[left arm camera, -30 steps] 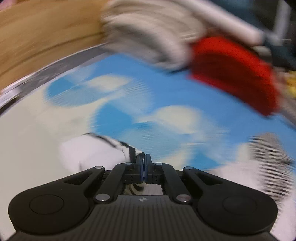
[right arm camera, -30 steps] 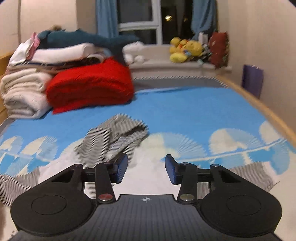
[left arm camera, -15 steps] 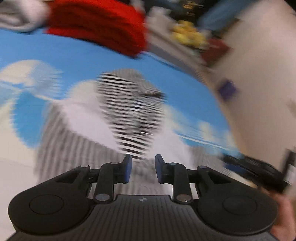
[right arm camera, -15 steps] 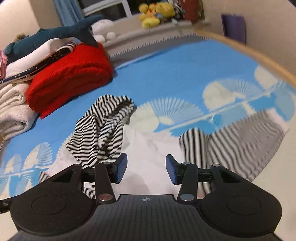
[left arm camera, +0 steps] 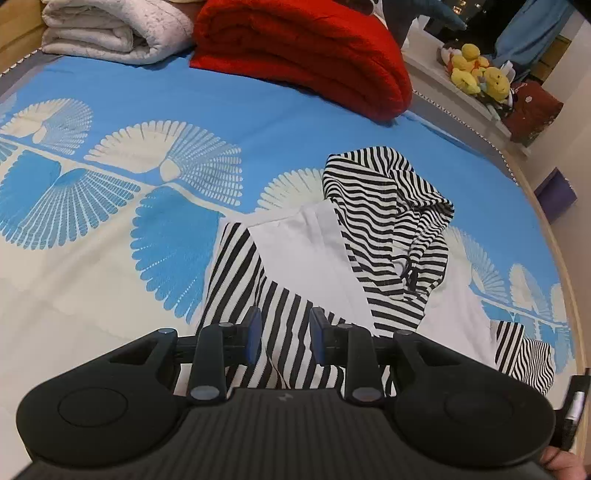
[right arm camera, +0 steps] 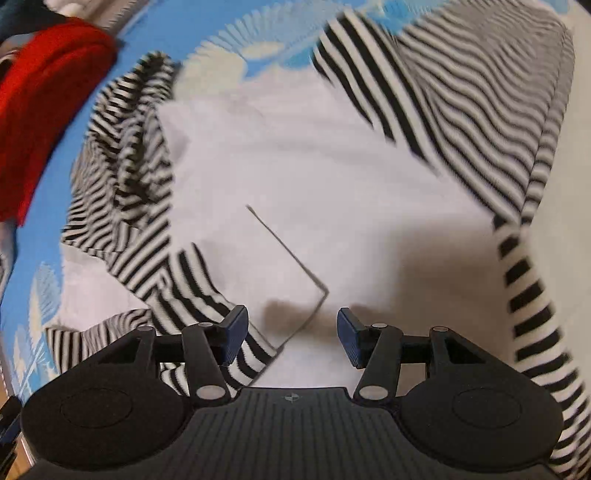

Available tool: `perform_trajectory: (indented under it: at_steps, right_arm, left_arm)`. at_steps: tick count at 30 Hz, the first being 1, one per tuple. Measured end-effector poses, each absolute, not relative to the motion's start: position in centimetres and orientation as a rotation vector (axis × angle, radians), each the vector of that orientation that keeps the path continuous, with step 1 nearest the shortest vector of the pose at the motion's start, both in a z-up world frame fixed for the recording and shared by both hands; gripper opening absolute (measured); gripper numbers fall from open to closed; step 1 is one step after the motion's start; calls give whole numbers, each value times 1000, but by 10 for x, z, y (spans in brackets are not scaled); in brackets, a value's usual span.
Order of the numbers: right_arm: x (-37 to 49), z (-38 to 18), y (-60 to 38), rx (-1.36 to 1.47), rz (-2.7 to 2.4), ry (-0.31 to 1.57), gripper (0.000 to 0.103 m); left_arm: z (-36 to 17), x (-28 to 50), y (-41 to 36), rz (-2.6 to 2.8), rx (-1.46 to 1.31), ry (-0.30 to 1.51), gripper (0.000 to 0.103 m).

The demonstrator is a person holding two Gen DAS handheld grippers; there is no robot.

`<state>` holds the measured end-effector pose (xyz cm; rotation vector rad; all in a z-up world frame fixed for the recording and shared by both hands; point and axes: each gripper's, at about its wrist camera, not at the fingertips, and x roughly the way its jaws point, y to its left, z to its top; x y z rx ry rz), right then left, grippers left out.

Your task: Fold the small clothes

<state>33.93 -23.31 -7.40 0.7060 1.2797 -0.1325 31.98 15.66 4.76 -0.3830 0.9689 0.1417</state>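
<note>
from the left wrist view, the left gripper sits at the bottom centre of the frame, its blue-padded jaws parted by a narrow gap with nothing pinched between them. just beyond the tips lies the black-and-white striped garment with a plain white body panel, spread on the blue bedspread printed with cream fan shapes. one striped part runs down under the gripper, and another lies crumpled in a heap toward the centre right. a further striped piece shows at the lower right edge. in the upper centre sits a folded red knitted blanket, with a folded off-white quilt beside it in the upper left. yellow plush toys rest on a ledge in the upper right, next to a dark red bag. a fingertip of the person shows in the lower right corner.

from the right wrist view, blurred by motion, the right gripper is at the bottom centre, its jaws spread wide and opening, nothing between them. the garment fills most of the frame: white panel in the middle, striped cloth in the upper right and at the left. a thin dark seam line crosses the white cloth just above the tips. the red blanket shows in the upper left corner.
</note>
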Motion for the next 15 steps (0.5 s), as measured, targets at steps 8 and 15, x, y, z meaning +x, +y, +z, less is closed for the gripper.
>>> perform_trajectory:
  at_steps: [8,15]
  right_arm:
    - [342,-47,-236,744,-130,1075,4]
    - [320,4,-265,678,-161,764,3]
  left_arm:
    - [46,321,175,161,-380,962,30]
    - [37,321,180,162,-358,981,30]
